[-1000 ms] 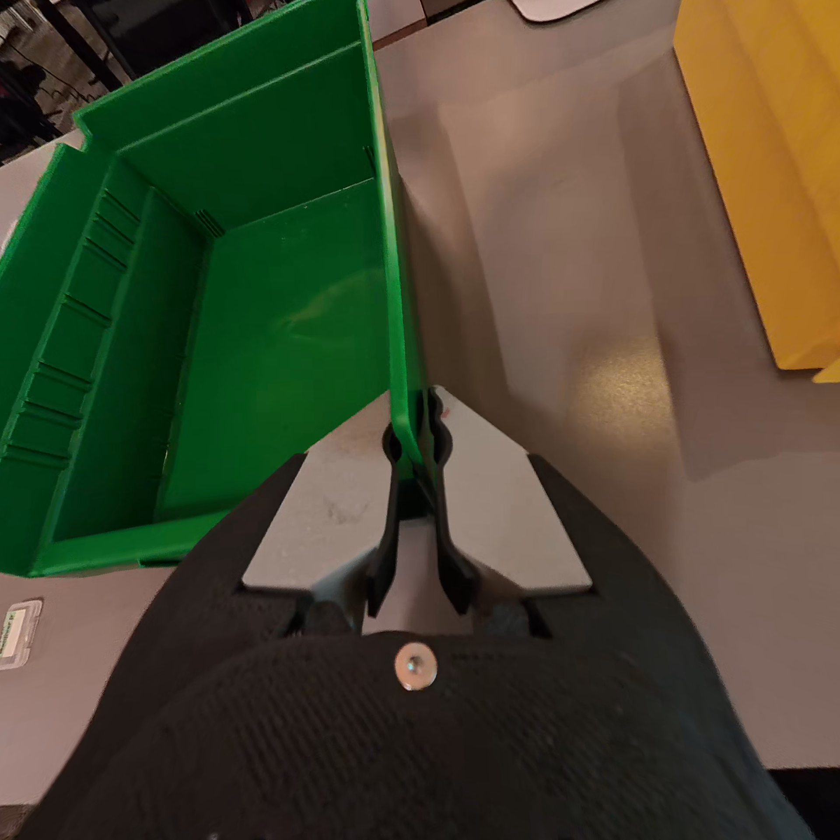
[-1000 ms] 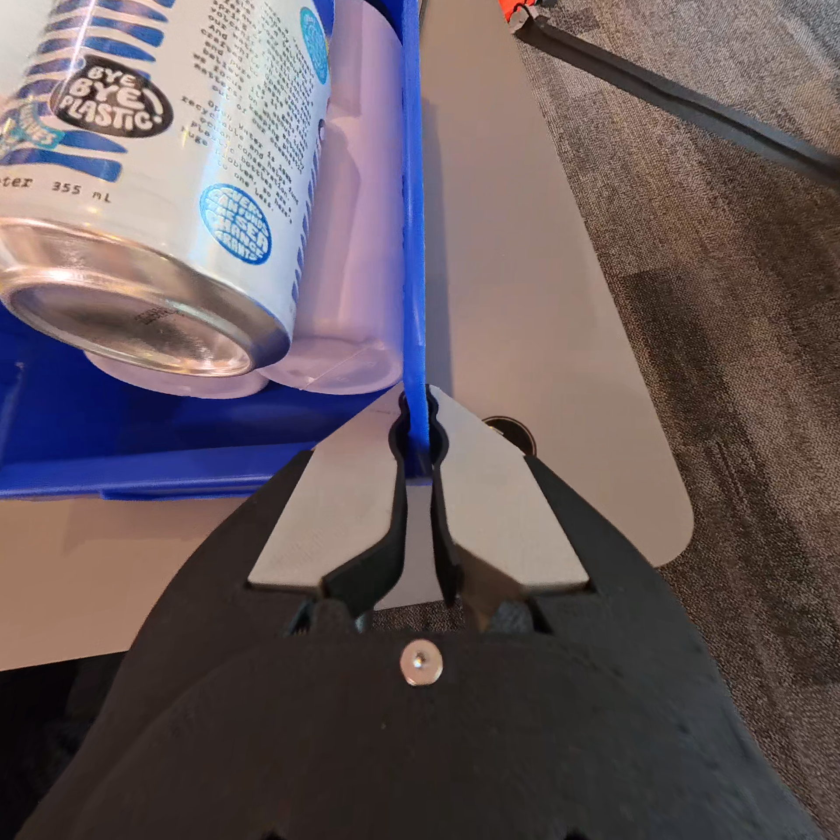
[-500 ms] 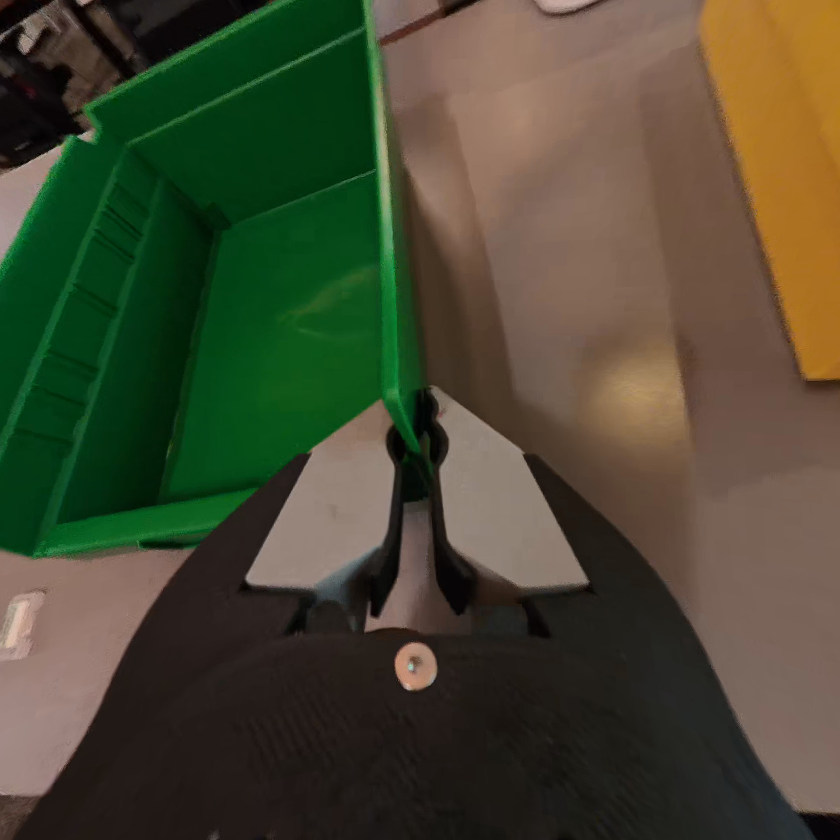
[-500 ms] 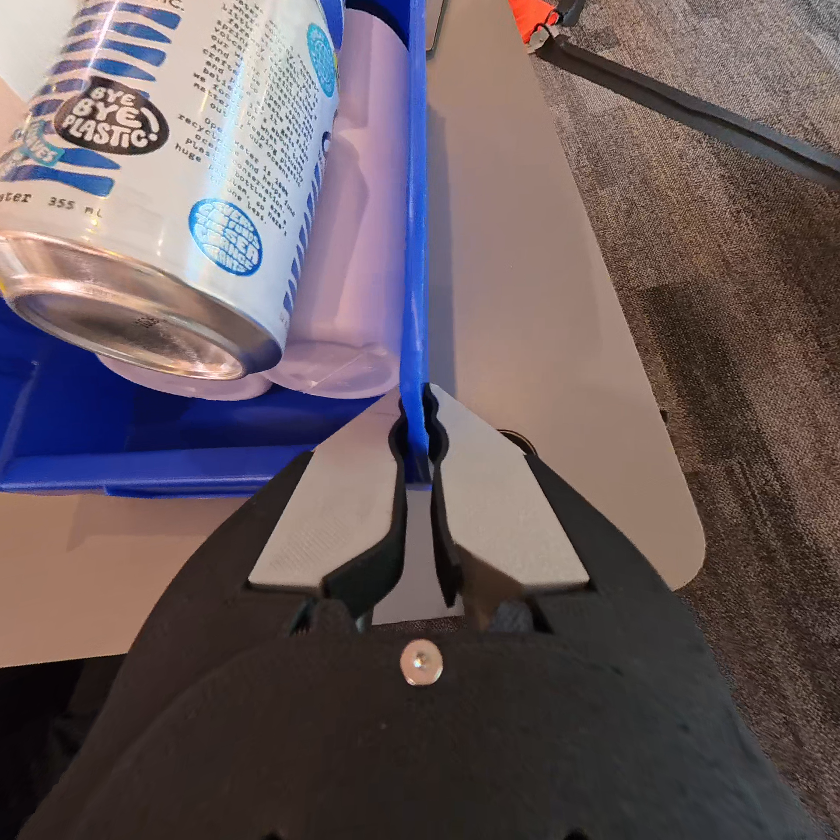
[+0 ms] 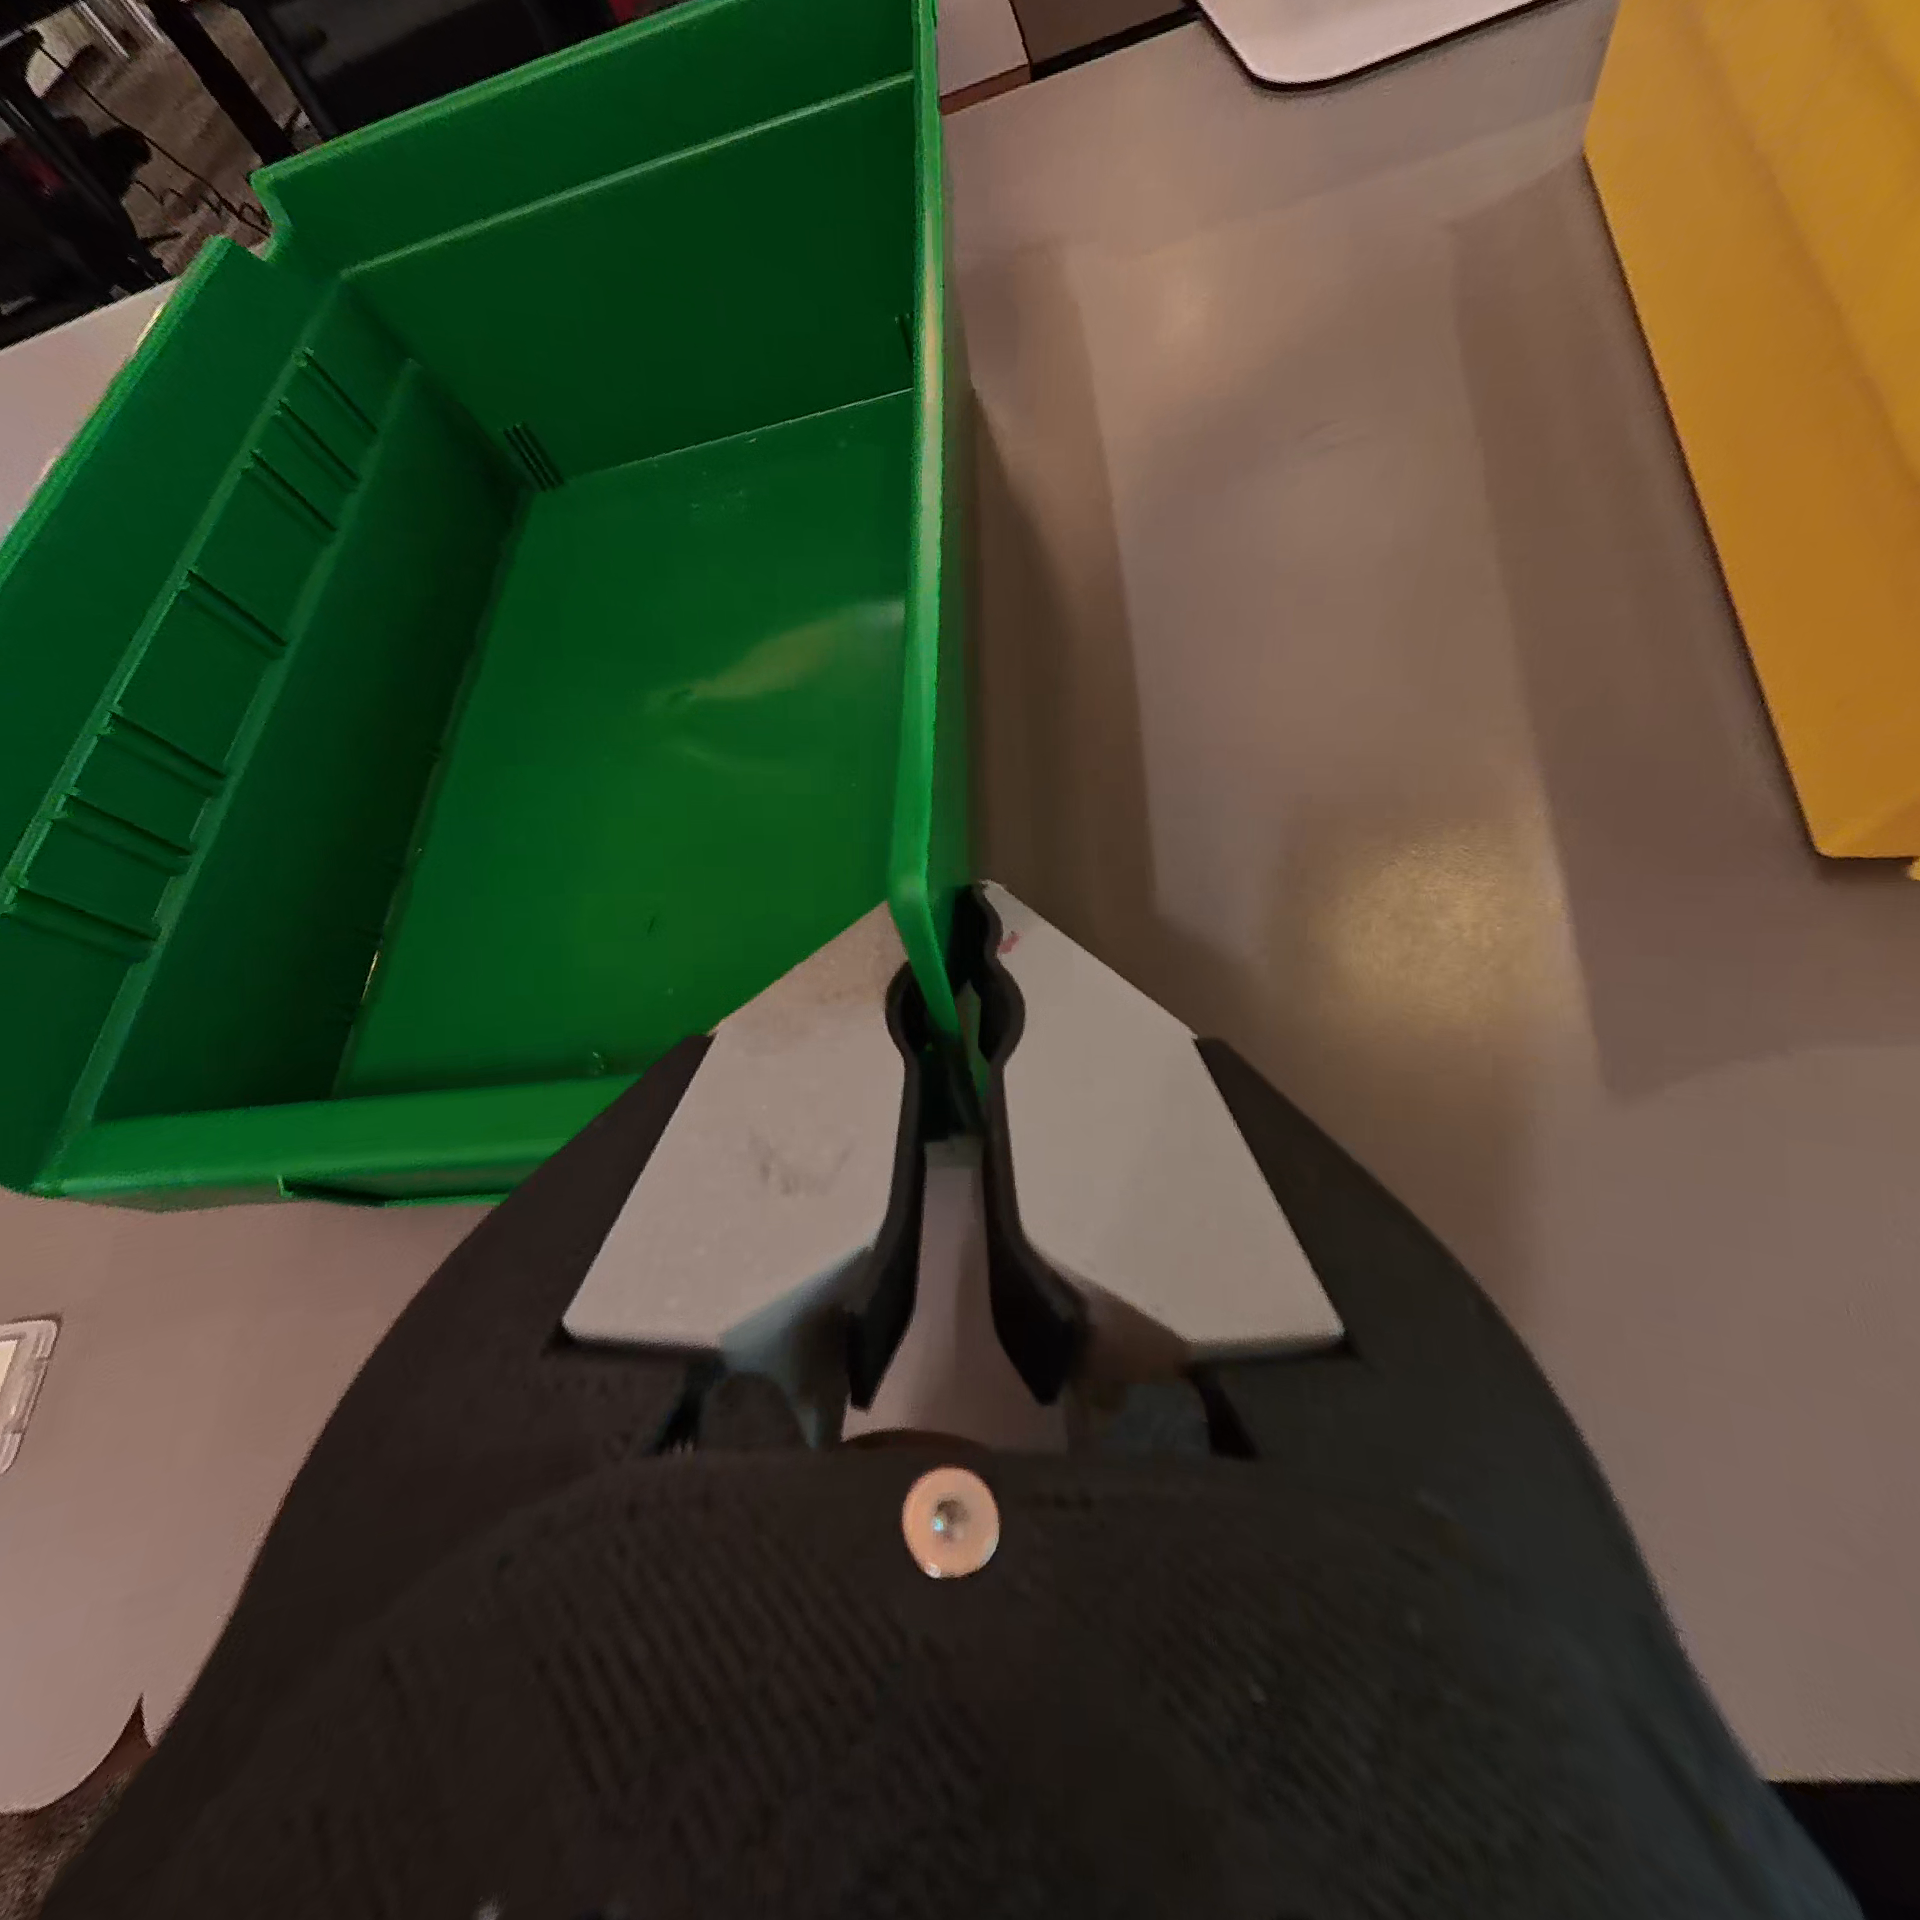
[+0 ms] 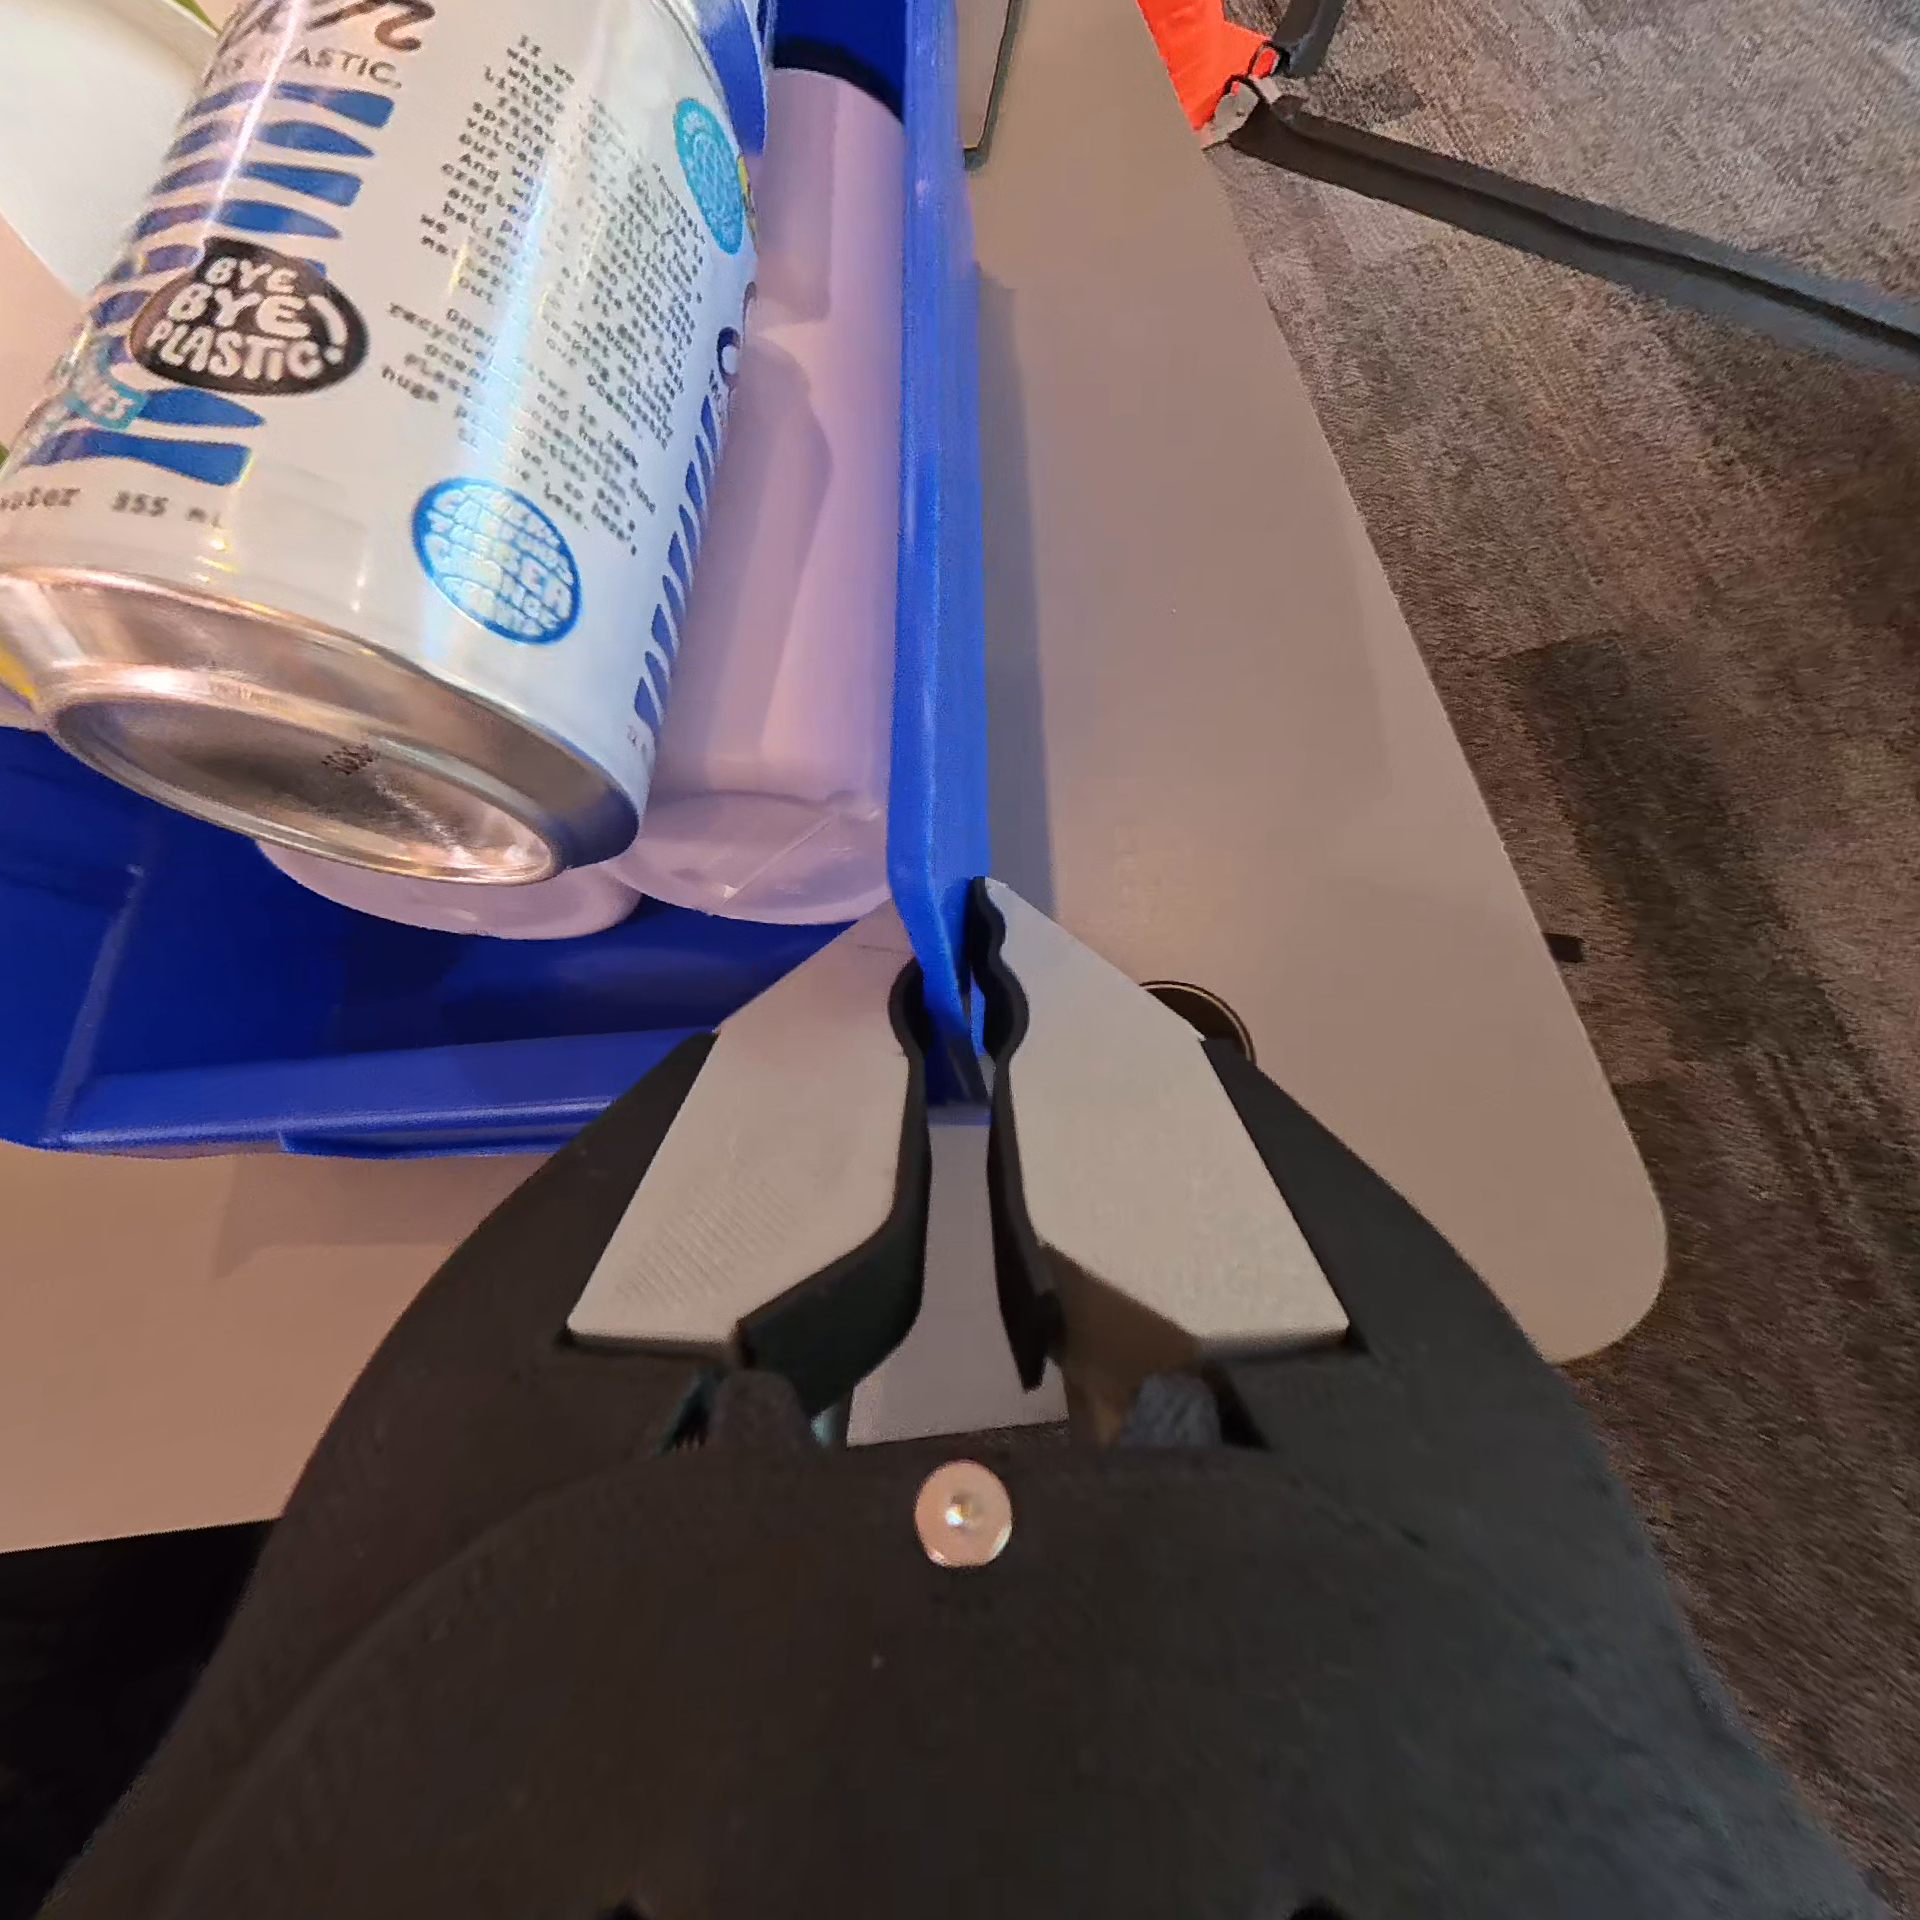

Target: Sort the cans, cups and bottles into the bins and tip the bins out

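Observation:
In the left wrist view my left gripper [image 5: 953, 961] is shut on the near right corner of an empty green bin [image 5: 665, 665] that stands on the grey table. In the right wrist view my right gripper [image 6: 961, 971] is shut on the right wall of a blue bin [image 6: 940, 520] near its front corner. The blue bin holds a white and blue printed can [image 6: 416, 416] lying on its side on top of two pale lilac cans [image 6: 790, 540]. A white cup edge [image 6: 83, 156] shows at the far left.
A yellow bin [image 5: 1766, 395] stands to the right of the green bin with bare table [image 5: 1299, 623] between. A small clear packet [image 5: 21, 1382] lies at the left edge. The table's right edge and rounded corner [image 6: 1600, 1278] lie close beside the blue bin, over grey carpet [image 6: 1662, 727].
The green bin has swung slightly left then back in the view, still held. The blue bin has shifted a little away from the table's right corner; the cans have hardly moved.

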Tool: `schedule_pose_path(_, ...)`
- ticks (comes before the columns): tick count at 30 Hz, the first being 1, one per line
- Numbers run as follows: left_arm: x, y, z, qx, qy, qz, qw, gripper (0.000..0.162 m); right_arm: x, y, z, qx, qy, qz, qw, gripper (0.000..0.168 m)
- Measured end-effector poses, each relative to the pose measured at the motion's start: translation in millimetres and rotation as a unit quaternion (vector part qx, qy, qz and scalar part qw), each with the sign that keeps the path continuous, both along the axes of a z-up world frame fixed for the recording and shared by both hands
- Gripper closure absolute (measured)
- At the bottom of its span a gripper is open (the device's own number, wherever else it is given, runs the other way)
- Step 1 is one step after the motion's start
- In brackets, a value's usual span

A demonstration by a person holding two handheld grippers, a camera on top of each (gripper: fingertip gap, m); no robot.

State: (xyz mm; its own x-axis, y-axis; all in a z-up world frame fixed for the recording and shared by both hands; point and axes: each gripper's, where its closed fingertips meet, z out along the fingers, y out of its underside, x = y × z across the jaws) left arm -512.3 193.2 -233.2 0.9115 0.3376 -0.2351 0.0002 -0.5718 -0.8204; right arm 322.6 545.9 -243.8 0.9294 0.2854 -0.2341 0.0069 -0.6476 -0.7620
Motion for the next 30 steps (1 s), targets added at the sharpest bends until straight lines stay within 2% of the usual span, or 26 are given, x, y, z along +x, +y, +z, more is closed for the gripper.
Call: schedule_pose_path(30, 2.7, -8.8, 5.6, 0.011, 0.007, -0.014, 1.000, 0.161, -20.4, 3.0, 29.5, -0.015, 0.175, -0.012, 0.984, 0.165)
